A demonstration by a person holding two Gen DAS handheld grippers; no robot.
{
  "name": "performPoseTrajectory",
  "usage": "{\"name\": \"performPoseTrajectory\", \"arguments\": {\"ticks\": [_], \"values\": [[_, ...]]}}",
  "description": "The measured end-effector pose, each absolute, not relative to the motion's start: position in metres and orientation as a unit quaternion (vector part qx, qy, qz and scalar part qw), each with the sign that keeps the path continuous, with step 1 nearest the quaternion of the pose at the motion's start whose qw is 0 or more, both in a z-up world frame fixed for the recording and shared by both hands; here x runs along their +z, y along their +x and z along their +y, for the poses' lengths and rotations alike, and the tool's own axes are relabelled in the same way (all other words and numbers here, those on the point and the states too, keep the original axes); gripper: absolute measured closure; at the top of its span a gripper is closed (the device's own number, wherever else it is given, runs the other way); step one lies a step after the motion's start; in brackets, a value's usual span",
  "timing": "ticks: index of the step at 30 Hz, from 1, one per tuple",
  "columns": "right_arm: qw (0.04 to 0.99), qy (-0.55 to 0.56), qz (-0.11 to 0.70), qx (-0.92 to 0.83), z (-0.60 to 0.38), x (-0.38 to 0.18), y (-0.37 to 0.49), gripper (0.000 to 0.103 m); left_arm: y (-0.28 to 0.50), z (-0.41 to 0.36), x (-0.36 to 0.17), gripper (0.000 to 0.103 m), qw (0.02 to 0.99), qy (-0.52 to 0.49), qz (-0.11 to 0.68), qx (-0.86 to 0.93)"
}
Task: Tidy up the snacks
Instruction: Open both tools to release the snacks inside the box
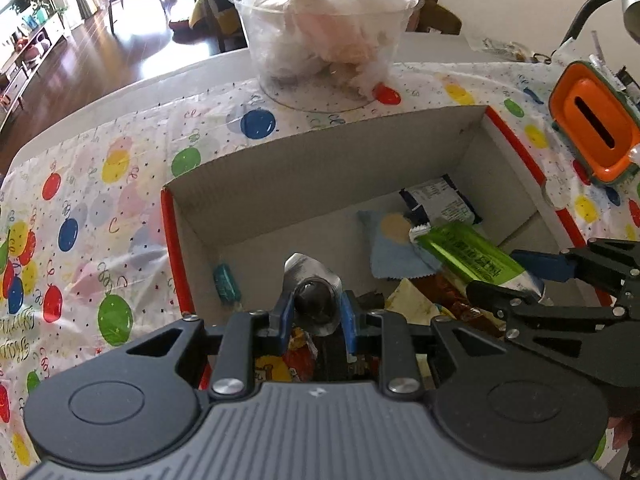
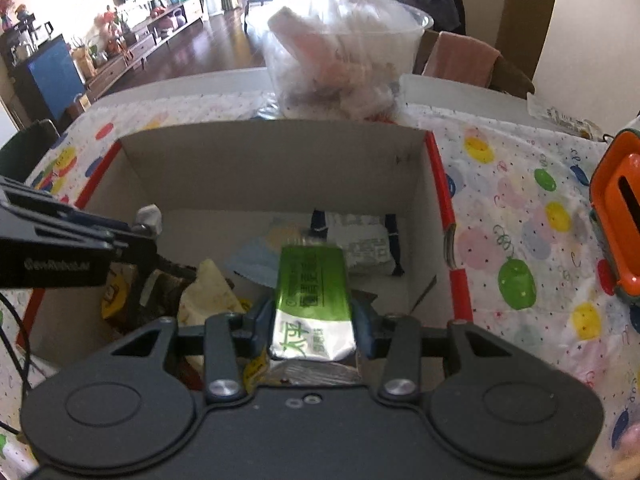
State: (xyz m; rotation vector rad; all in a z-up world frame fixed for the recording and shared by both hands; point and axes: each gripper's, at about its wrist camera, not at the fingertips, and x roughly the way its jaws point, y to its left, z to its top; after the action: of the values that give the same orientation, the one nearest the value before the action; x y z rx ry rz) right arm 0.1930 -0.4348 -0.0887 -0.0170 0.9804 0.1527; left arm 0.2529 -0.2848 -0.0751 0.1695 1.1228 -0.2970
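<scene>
Closest to my left camera, my left gripper [image 1: 313, 312] is pinched narrow on a small silver foil packet with a dark round lump in it [image 1: 314, 298], the blue pads pressing on both its sides. It hangs over the near end of an open cardboard box with red outer edges [image 1: 320, 156].

My right gripper [image 2: 312, 320] is clamped on a shiny green-and-white foil snack pouch with printed characters [image 2: 310, 300], which sticks out forward between the fingers and tilts down into the same box. In the left view that pouch [image 1: 468, 252] reaches in from the right, above the pile.

On the box floor lie a dark blue and white wrapped bar [image 1: 440, 200] near the far wall, a pale blue serrated-edge sachet [image 1: 390, 244] beside it, a small teal candy [image 1: 226, 282] by the left wall, and a jumble of yellow, brown and red wrappers [image 1: 420, 308] at the near end.

The box sits on a balloon-print tablecloth [image 1: 100, 208]. Behind it stands a clear plastic tub stuffed with crumpled bags [image 1: 324, 32]; to the right is an orange slotted container [image 1: 592, 128].
</scene>
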Motion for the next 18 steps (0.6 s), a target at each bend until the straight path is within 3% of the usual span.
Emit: {"name": "performPoseTrajectory", "arguments": {"ticks": [7,15,18], "values": [[0.876,-0.009,0.475,0.082,-0.437,-0.088,0.195,0.059,0.254,-0.285,-0.077,0.078,0.829,0.082,0.539,-0.129],[0.88,-0.008,0.466,0.093,-0.438,-0.08,0.186,0.039,0.247,-0.282,-0.074,0.077,0.833,0.079,0.533,-0.126],[0.882,-0.006,0.462,0.098,-0.438,-0.075,0.181,0.036,0.242,-0.28,-0.072,0.07,0.837,0.074,0.527,-0.128]]}}
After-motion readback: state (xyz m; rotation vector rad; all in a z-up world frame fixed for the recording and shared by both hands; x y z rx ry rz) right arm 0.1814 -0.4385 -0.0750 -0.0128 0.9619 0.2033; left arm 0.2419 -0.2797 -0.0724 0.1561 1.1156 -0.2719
